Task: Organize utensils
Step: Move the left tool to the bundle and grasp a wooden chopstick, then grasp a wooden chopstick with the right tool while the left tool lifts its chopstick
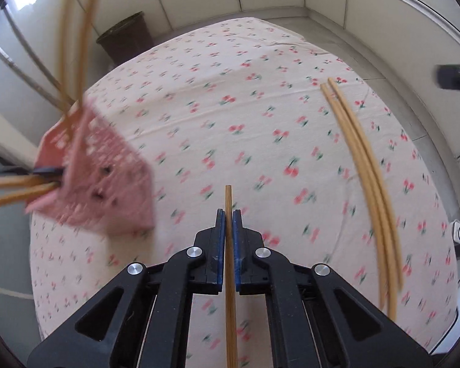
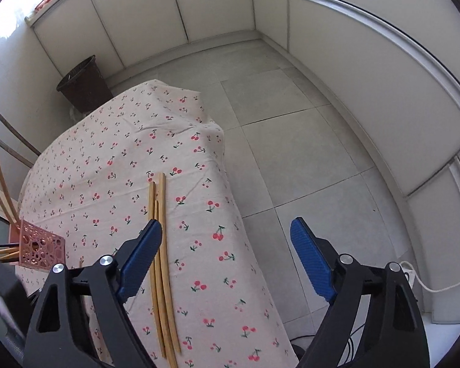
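One chopstick (image 1: 229, 245) sits pinched between the left gripper (image 1: 229, 214) pads, clamped tight, above the cherry-print tablecloth (image 1: 230, 107). Off to its right, three loose chopsticks (image 1: 365, 184) lie bunched on the cloth. To its left, the pink holder (image 1: 101, 178) lies tipped, several chopsticks poking out both ends. The right gripper (image 2: 227, 245) hangs wide, nothing gripped, over those three.

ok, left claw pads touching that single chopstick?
Touching. The left wrist view shows the left claw shut on the chopstick, both blue pads pressed against its sides with no gap.
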The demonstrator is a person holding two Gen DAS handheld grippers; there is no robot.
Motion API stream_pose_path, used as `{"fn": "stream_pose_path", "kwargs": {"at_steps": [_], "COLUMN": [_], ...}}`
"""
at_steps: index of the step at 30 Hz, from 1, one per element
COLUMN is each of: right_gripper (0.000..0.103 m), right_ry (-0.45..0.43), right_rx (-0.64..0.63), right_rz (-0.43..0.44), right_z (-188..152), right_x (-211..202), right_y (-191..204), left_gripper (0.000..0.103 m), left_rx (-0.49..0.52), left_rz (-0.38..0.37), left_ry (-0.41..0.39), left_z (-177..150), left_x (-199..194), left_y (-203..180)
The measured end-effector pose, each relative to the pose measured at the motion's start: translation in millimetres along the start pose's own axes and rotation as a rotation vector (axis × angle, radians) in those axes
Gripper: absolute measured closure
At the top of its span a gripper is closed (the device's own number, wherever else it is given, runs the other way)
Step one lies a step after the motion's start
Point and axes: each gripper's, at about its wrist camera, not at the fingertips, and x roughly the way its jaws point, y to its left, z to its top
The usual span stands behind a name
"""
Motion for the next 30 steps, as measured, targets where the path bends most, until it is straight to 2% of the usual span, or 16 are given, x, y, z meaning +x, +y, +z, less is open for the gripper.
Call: {"fn": "stream_pose_path", "kwargs": {"at_steps": [3, 6, 8, 12, 19, 22, 26, 30], "right_gripper": [0.031, 0.045, 0.063, 0.076, 0.075, 0.074, 0.068, 0.066], "right_ry": [0.066, 0.102, 0.139, 0.155, 0.133, 0.135, 0.167, 0.166], "right_rx": [-0.019, -0.017, 0.008, 0.035, 0.023, 0.058, 0.146, 0.095], "right_rz": [0.017, 0.030, 0.045, 0.007, 0.021, 0.060, 0.156, 0.169], "right_z": [5, 14, 19, 27, 37, 39, 45, 43], "right_x": [31, 58, 74, 95, 105, 106, 108, 110], "right_y": [23, 42, 48, 51, 58, 57, 43, 48], "left_gripper": [0.099, 0.099, 0.099, 0.099, 0.099, 0.099, 0.099, 0.099], "left_rx": [0.004, -0.028, -0.067, -0.101, -0.102, -0.103, -0.106, -0.106], "left_rz": [0.002, -0.019, -0.049, -0.100, -0.139, -0.137, -0.136, -0.139], "left_ry": [-0.036, -0.074, -0.091, -0.136, -0.147, -0.141, -0.133, -0.122], "left_z": [-14, -20, -24, -29, -23, -24, -25, -26], "left_x": [-23, -49, -64, -90, -99, -97, -95, -93], "left_y": [18, 36, 49, 62, 63, 66, 69, 70]}}
